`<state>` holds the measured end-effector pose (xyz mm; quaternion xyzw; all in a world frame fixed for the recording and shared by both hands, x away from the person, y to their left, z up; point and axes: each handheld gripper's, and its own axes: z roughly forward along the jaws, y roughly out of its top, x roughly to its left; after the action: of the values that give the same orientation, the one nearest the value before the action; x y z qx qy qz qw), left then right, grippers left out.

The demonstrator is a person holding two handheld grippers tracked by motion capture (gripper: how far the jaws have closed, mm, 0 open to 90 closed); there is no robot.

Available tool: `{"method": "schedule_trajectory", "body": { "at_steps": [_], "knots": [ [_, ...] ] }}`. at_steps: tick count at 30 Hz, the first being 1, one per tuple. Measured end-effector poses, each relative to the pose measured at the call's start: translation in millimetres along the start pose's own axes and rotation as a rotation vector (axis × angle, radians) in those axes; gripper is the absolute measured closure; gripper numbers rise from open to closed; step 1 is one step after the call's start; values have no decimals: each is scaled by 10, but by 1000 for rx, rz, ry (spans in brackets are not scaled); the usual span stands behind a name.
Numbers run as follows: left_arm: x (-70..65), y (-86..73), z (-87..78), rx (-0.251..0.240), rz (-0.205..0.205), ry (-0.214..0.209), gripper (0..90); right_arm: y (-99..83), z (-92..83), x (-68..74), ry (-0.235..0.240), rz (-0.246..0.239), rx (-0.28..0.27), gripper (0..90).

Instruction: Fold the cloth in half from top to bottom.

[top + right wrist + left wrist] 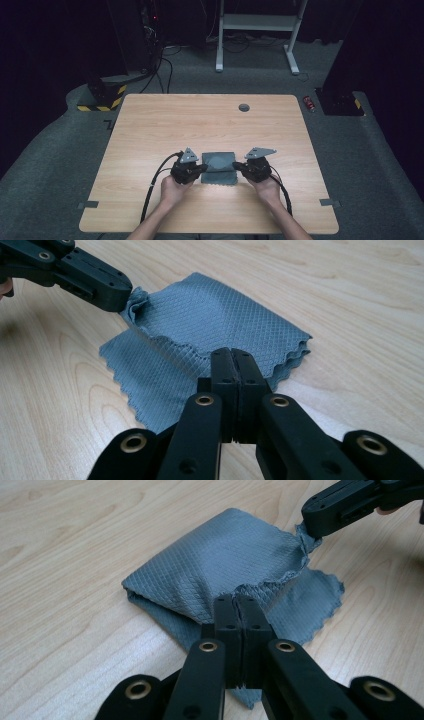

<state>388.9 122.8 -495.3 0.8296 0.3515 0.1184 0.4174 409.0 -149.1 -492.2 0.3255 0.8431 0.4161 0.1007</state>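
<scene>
**Two grippers pinch the near edge of a folded grey cloth**

At the left of the high view, the left gripper point(202, 169) points inward across the table, its jaws pressed together on the left near corner of the grey cloth point(218, 167). In the left gripper view the two black jaws meet with no gap, and the scalloped edge of the cloth's upper layer is caught between them.

The cloth lies on the wooden table point(150, 135), toward the person's side and roughly centred between the two hands. It is folded over on itself: a quilted upper layer sits on a lower layer whose zigzag edge sticks out toward the person. Its long axis runs left to right across the table, from one gripper to the other, and its folded edge faces away from the person.

At the right, the right gripper point(240, 168) points inward from the other side, jaws likewise closed tight on the right near corner of the upper layer, which bunches up at the pinch.

Farther back on the tabletop sits a small round grommet point(244, 107), well apart from the cloth. Nothing lies between the grippers and the cloth. Beyond the table, a black-and-yellow striped base point(102, 97) stands on the floor at the left, and a white frame point(257, 30) behind. No readable writing can be made out.
</scene>
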Motion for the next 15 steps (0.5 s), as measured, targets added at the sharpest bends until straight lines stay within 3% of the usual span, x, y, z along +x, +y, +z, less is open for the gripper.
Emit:
{"method": "schedule_trajectory", "body": {
  "at_steps": [15],
  "knots": [
    [-71, -138, 30, 44, 29, 9, 888, -160, 31, 122, 12, -24, 32, 892]
  ]
}}
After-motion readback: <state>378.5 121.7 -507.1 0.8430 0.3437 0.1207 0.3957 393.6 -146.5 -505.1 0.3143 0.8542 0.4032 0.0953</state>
